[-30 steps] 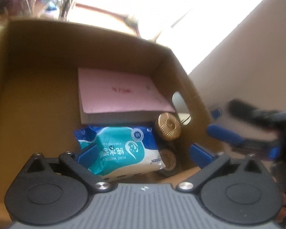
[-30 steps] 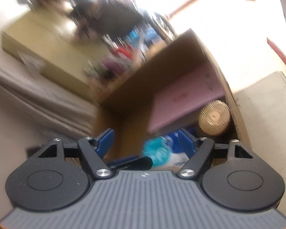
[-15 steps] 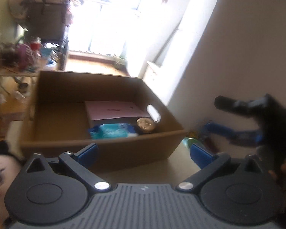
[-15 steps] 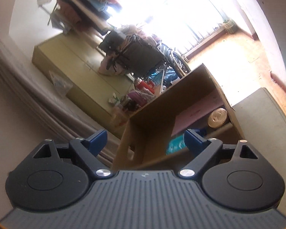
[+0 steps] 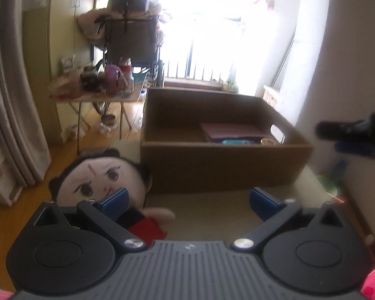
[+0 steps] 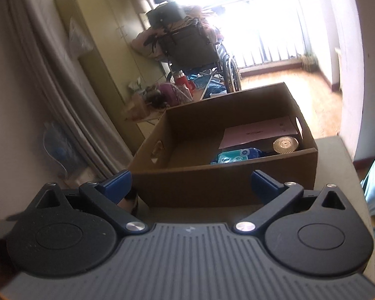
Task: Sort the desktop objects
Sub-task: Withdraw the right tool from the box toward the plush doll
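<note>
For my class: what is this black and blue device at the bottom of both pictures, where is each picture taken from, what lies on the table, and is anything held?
Each picture comes from a camera on a hand-held gripper that a person carries, looking along its two blue fingers. The left gripper is open and empty; the right gripper has its jaws opening, with nothing between them. On the table stands a cardboard box holding a pink folder, a wipes pack and a gold-lidded jar. A plush doll lies beside the box.
</note>
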`<action>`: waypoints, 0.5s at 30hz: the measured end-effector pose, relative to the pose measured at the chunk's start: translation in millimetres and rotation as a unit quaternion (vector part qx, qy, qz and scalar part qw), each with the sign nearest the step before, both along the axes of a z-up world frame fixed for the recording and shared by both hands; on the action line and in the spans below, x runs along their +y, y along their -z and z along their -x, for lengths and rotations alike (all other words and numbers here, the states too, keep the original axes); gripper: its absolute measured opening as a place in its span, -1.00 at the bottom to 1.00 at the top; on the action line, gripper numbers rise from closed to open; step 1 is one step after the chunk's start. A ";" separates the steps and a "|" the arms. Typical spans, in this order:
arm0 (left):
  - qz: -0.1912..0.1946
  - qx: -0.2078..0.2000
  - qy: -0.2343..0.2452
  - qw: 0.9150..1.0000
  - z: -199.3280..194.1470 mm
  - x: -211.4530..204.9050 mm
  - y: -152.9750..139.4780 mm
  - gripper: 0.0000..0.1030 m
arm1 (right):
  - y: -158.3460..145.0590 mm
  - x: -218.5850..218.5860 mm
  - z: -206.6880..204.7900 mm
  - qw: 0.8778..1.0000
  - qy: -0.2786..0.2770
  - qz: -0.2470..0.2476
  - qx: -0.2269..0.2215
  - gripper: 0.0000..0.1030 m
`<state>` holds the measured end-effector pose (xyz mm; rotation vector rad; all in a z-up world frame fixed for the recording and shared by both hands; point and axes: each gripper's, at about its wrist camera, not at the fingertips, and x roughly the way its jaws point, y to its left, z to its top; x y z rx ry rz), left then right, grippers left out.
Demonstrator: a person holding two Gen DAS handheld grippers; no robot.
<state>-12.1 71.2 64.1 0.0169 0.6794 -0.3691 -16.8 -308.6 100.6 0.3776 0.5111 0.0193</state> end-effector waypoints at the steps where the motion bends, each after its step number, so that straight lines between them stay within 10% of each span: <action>1: -0.003 0.005 0.000 1.000 -0.5 2.6 1.2 1.00 | 1.1 6.0 -1.0 1.000 -0.002 0.006 0.002 0.98; 15: 0.012 0.066 -0.042 0.997 -16.7 43.4 20.7 1.00 | 6.9 59.6 -18.8 0.995 -0.004 0.103 -0.007 0.98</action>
